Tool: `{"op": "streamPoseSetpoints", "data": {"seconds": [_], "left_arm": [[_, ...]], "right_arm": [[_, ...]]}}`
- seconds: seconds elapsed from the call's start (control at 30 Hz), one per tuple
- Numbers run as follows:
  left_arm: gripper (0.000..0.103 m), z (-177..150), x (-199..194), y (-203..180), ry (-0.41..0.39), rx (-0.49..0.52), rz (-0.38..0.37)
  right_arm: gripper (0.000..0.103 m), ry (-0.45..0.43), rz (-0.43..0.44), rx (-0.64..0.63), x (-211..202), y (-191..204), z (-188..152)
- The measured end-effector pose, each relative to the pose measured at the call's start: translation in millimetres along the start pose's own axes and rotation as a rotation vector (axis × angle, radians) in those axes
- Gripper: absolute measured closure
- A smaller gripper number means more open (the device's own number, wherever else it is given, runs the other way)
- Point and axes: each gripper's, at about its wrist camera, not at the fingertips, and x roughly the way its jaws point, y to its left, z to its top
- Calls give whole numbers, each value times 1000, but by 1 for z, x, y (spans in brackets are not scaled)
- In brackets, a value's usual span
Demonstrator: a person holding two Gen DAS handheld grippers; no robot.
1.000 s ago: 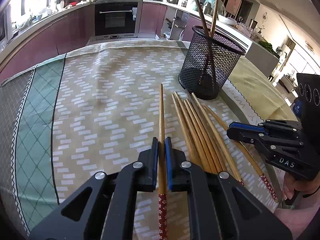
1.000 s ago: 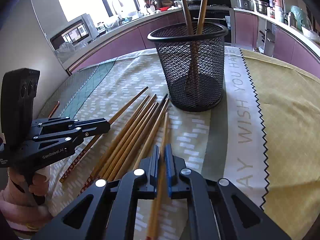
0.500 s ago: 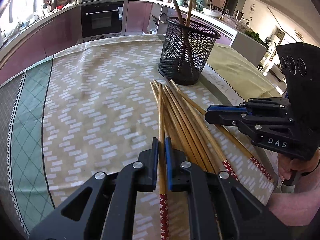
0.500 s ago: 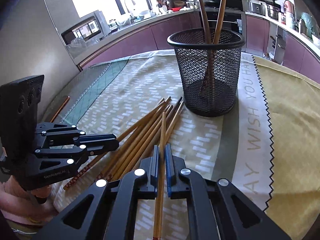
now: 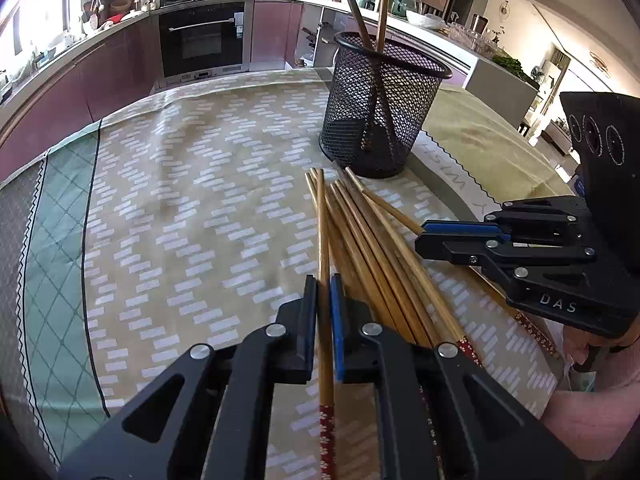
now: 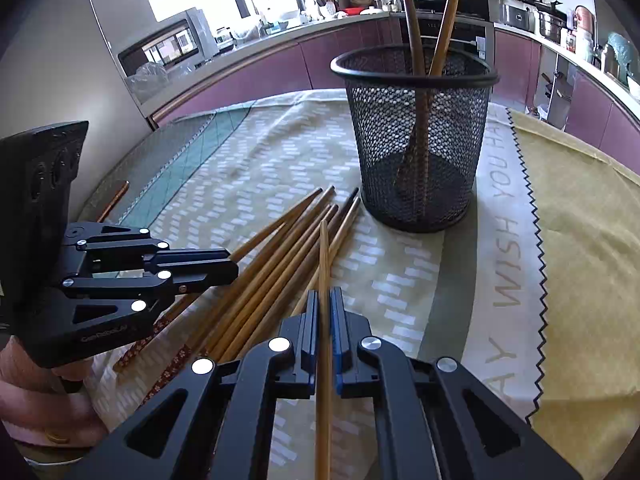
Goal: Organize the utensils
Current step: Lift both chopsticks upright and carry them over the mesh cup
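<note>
Each claw, left [image 5: 324, 292] and right [image 6: 325, 308], pinches one slender bamboo chopstick [image 5: 323, 240] above the loose pile; tips should be raised over the black mesh cup [image 6: 416, 136] ahead before release.

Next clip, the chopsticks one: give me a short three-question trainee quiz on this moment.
1. True or false: the mesh holder is empty.
2. What is the left tool clamped on? A) a spoon B) one chopstick C) nothing
3. Fill in: the loose chopsticks lie on the ____.

Key: 1 false, two chopsticks already stand in it. 2 B; the right tool grips a chopstick too. 3 tablecloth.
</note>
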Motion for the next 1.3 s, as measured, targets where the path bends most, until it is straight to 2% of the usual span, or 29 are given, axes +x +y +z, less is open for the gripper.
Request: {"op": "streamPoseSetpoints", "data": {"seconds": [0.23,0.4,0.7,1.3], "left_arm": [[96,12,-36,4,-100,-16,-43],[96,24,-66,6,-183,-25,-105],[96,45,-107,2,-308,-16,-162],[96,110,-127,-9,-451,-7,-159]], "right_arm": [[98,-145,29,9,-46,-5,11],[98,-241,39,24,-77,-13,20],[98,-347,42,27,-107,-16,39],[98,-523,21,-20,-159,-21,97]]}}
